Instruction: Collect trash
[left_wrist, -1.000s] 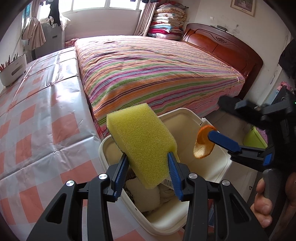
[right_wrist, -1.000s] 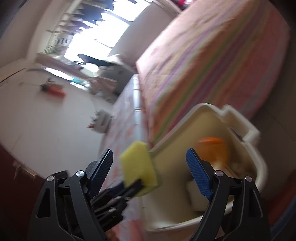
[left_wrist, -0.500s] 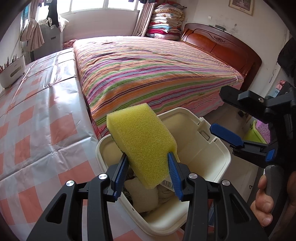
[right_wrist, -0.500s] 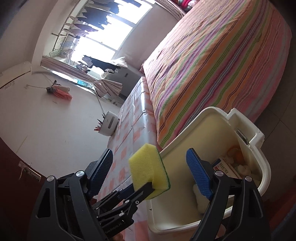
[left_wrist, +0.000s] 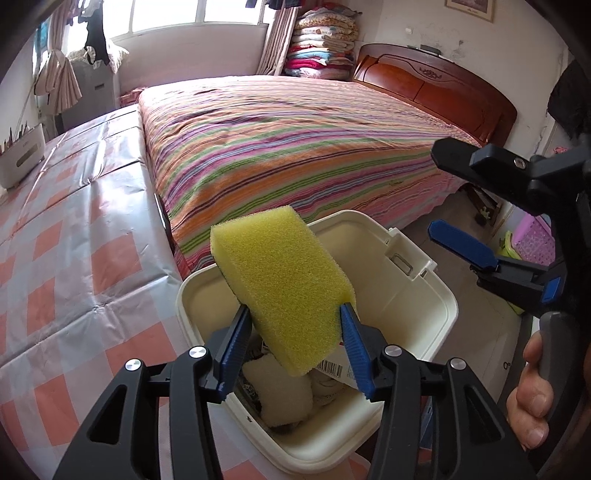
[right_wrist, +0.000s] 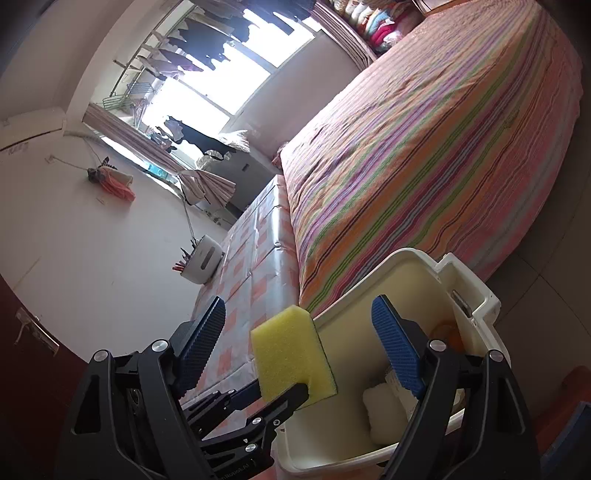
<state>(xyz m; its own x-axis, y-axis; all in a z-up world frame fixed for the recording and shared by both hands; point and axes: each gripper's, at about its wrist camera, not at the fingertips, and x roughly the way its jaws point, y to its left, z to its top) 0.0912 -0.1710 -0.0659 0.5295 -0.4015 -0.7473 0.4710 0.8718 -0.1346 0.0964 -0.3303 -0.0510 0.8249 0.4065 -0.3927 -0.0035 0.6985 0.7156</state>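
Observation:
My left gripper (left_wrist: 293, 347) is shut on a yellow sponge (left_wrist: 282, 288) and holds it over the near rim of a cream plastic bin (left_wrist: 439, 295). The bin holds white crumpled paper (left_wrist: 280, 391), a barcode label and, in the right wrist view, an orange peel (right_wrist: 448, 334). My right gripper (right_wrist: 299, 350) is open and empty, tilted, to the right of the bin; it also shows in the left wrist view (left_wrist: 448, 195). The sponge (right_wrist: 291, 354) and the left gripper (right_wrist: 269, 397) show between its jaws. The bin (right_wrist: 476, 291) sits below.
A table with a pink-checked shiny cloth (left_wrist: 62, 266) lies left of the bin. A bed with a striped cover (left_wrist: 295, 147) runs behind it. A white holder with pens (left_wrist: 20, 155) stands at the table's far left. Purple and green items (left_wrist: 532, 243) sit on the floor at right.
The orange peel left my right gripper and fell into the bin. My right gripper then pulled back to the right and upward. My left gripper kept the sponge over the bin.

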